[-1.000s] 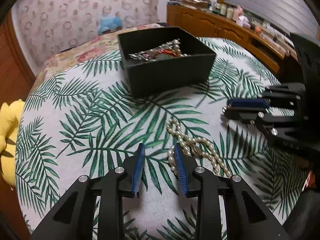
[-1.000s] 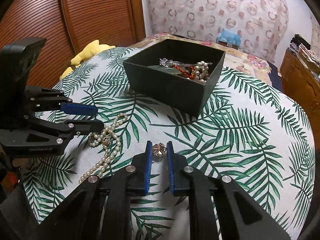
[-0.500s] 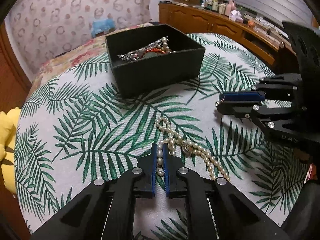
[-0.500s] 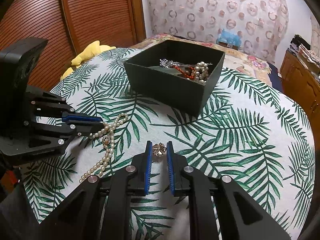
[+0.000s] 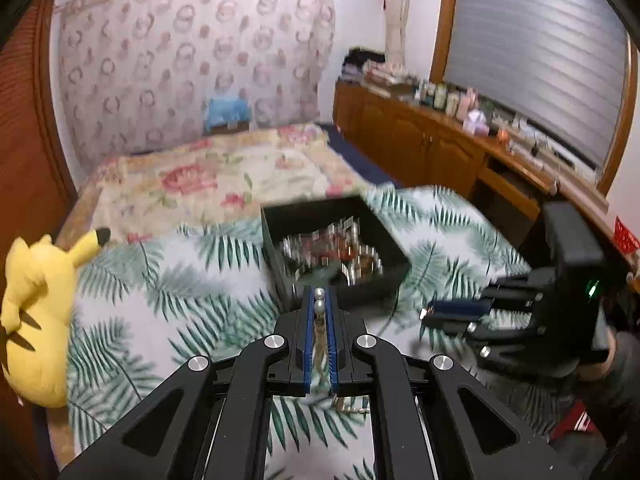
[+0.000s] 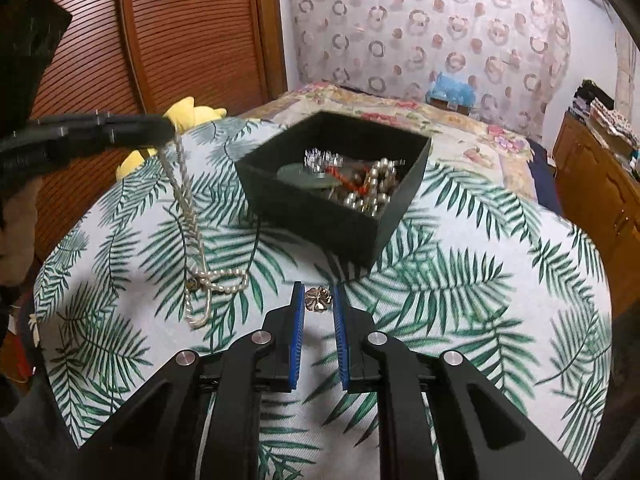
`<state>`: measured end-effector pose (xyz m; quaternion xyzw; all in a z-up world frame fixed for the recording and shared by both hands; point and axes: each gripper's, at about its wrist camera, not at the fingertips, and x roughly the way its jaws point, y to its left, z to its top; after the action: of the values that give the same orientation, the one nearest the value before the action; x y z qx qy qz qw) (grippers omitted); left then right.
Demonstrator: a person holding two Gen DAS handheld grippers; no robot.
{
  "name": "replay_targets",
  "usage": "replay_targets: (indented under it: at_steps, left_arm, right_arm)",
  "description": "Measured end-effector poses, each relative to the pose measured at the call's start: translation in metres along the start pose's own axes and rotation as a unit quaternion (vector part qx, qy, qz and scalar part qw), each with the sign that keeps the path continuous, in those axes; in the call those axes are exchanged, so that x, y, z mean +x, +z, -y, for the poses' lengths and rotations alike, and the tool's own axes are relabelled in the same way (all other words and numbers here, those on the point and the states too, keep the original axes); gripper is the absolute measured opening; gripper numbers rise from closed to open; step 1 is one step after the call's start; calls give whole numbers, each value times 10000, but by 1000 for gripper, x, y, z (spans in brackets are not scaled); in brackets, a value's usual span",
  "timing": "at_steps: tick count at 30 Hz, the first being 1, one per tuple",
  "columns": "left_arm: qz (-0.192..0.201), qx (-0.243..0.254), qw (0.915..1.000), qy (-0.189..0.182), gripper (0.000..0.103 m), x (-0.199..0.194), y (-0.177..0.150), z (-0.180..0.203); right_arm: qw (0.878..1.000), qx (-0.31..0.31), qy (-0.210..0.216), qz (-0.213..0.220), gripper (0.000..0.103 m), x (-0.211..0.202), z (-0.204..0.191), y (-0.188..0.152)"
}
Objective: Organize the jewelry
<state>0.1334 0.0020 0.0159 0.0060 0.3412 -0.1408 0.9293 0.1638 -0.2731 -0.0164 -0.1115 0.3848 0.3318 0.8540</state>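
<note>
My left gripper (image 5: 319,300) is shut on a pearl necklace (image 5: 319,309), lifted above the table. In the right wrist view the left gripper (image 6: 166,130) is at the upper left, and the necklace (image 6: 188,208) hangs from it with its lower end still on the leaf-print cloth. My right gripper (image 6: 318,298) is open, low over the cloth, its fingers on either side of a small flower-shaped brooch (image 6: 318,298). It also shows in the left wrist view (image 5: 430,314). A black box (image 6: 332,216) with jewelry inside stands beyond it, also seen in the left wrist view (image 5: 360,284).
The round table (image 6: 500,280) carries a palm-leaf cloth. A yellow plush toy (image 5: 36,304) lies at its left edge. A bed with a floral cover (image 5: 208,172) is behind. A wooden cabinet (image 5: 432,148) with clutter runs along the right wall.
My left gripper has lifted the pearl necklace off the cloth and tilted up toward the box. The right gripper has stayed around the brooch.
</note>
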Motion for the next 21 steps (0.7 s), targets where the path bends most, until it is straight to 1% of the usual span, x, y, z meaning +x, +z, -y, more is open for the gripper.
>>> replay_targets:
  at_steps: [6,10,21]
  left_arm:
    - [424,16,9990,-102,5,-21,32,-2]
    - [598,70,9981,-128,5,-27,48,-1]
    - [1058,290,9940,-44,5,-38,93,6]
  right_arm:
    - [9998,-100,-41,196,16,-10,2,18]
    - [9994,-150,-53,305,16,-16,4,29]
    - [9981,-242,-96,554,16,-24,14,56]
